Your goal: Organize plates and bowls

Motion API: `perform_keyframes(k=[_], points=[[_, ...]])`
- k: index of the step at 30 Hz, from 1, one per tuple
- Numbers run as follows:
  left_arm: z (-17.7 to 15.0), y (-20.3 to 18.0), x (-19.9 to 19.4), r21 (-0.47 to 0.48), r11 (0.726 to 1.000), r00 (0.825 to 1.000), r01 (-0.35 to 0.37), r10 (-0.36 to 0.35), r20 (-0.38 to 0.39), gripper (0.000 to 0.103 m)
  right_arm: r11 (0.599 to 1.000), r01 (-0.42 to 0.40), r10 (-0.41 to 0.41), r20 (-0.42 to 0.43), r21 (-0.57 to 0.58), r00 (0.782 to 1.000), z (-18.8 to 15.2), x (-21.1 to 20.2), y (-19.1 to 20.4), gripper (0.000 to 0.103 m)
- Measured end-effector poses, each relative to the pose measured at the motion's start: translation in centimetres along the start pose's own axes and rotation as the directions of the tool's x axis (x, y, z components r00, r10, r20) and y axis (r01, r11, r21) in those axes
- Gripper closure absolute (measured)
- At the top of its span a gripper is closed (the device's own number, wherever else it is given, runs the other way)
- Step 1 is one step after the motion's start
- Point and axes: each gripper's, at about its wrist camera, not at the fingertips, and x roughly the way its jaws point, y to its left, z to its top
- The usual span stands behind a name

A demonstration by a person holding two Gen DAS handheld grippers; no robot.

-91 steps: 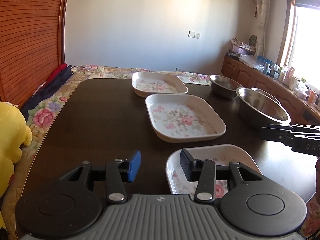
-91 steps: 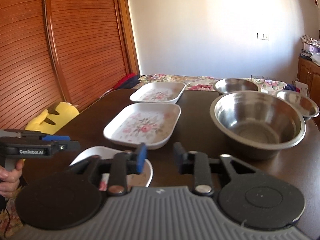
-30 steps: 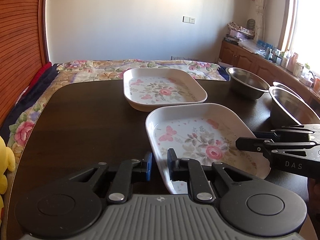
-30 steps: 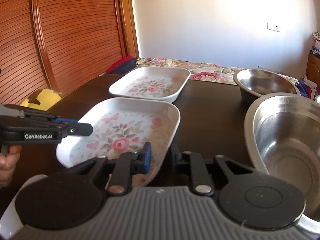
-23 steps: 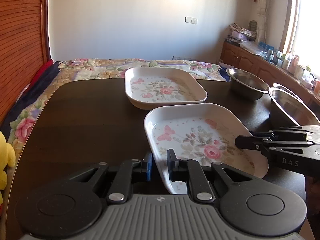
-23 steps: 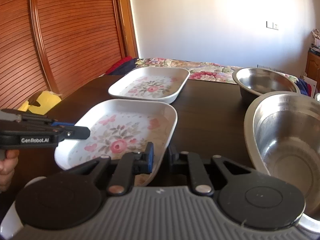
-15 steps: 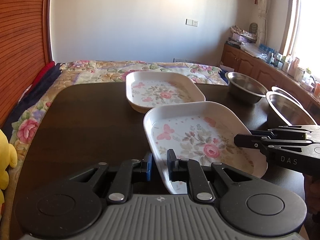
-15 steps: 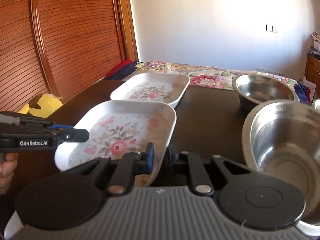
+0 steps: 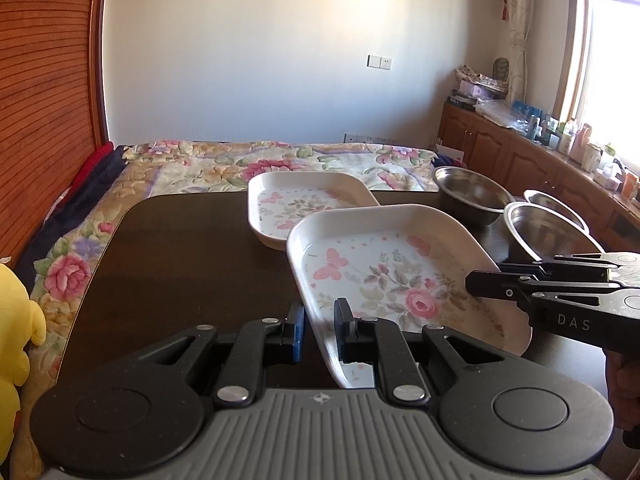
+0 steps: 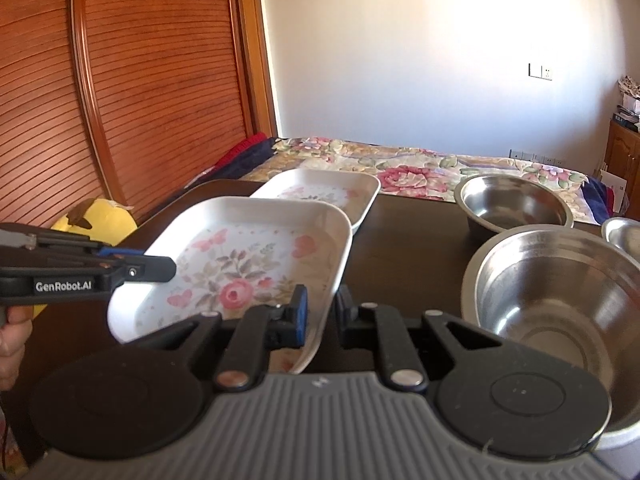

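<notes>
Dark table (image 9: 180,264) beside a flowered bedspread (image 9: 208,168); on it three steel bowls (image 10: 560,300) at right, far floral plate (image 9: 304,200) partly hidden behind near floral plate (image 9: 392,276). Near plate raised, pinched at opposite rims by left gripper (image 9: 319,330) and right gripper (image 10: 322,314).

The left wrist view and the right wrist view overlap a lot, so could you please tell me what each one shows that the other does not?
Only the left wrist view shows the window and the cluttered cabinet counter. Only the right wrist view shows the person's hand behind the left gripper. Both show the held floral plate, gripped on opposite rims, the far floral plate, the steel bowls and the dark table.
</notes>
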Motion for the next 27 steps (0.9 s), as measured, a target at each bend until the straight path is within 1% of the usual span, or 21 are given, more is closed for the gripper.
perform_keyframes(k=[9,16,27], points=[[-1.3,-1.1,-2.7,0.003,1.000,1.000,-0.005,0.005,0.015,0.087,1.000,0.001,0.000,0.009,-0.012,1.000,-0.8,-2.4,0.9,0.087],[-3.0,-1.7,-4.7,-0.010,1.000,1.000,-0.005,0.005,0.017,0.087,1.000,-0.006,0.006,0.004,-0.015,1.000,-2.3,-4.1,1.7,0.087],[-6.2,-2.7,-6.8,-0.046,0.999,1.000,0.006,-0.007,-0.011,0.087,1.000,-0.028,0.028,0.002,0.008,1.000,-4.8,-6.7,2.0,0.087]])
